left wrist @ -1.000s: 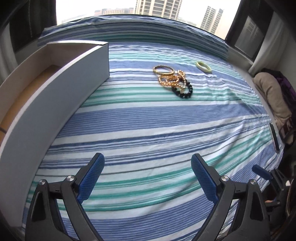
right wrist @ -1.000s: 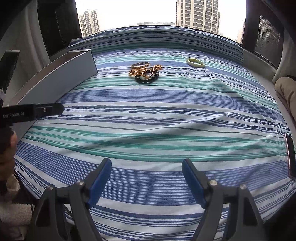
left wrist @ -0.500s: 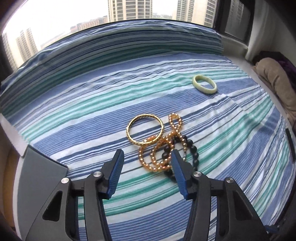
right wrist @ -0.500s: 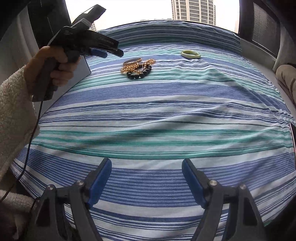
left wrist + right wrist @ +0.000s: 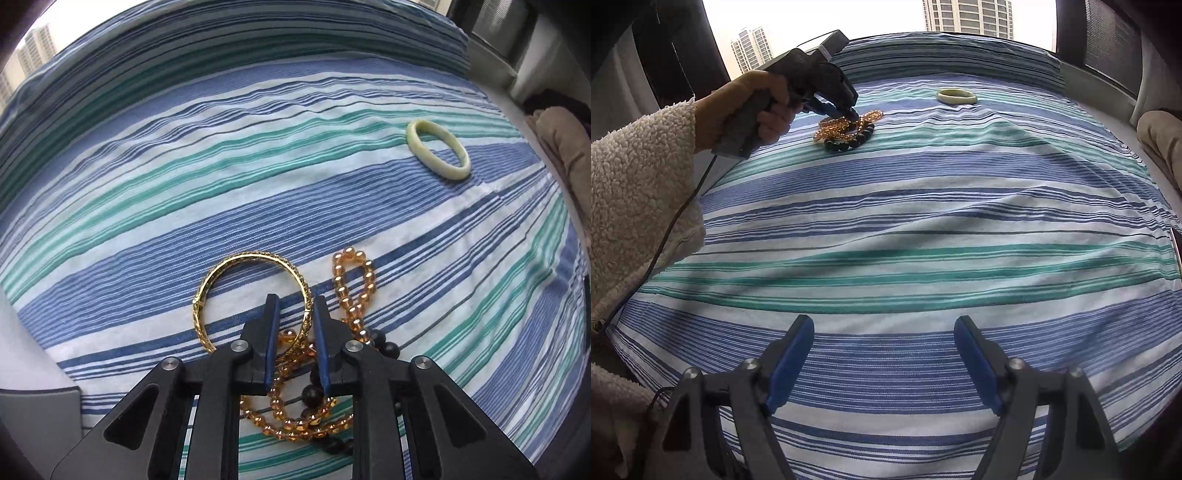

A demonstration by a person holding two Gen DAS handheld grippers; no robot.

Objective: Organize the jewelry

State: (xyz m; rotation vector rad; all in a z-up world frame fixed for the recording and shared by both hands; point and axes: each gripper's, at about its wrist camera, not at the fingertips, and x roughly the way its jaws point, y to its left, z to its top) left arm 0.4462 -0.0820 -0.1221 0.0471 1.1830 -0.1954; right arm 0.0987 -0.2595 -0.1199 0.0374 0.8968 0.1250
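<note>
My left gripper [image 5: 294,301] pinches the gold bangle [image 5: 236,275] at its right rim on the bed [image 5: 258,177]; it looks stiff, light and slippery, tangled with amber beads [image 5: 351,288]. My right gripper [image 5: 884,332] hangs open, well apart.

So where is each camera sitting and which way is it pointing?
Left wrist: low over the jewelry, looking along the left gripper, jaws nearly closed around the gold metal bangle.
Right wrist: farther back over the striped bedsheet, behind the open right gripper; the left hand shows.
Shared: the pale green jade bangle.
</note>
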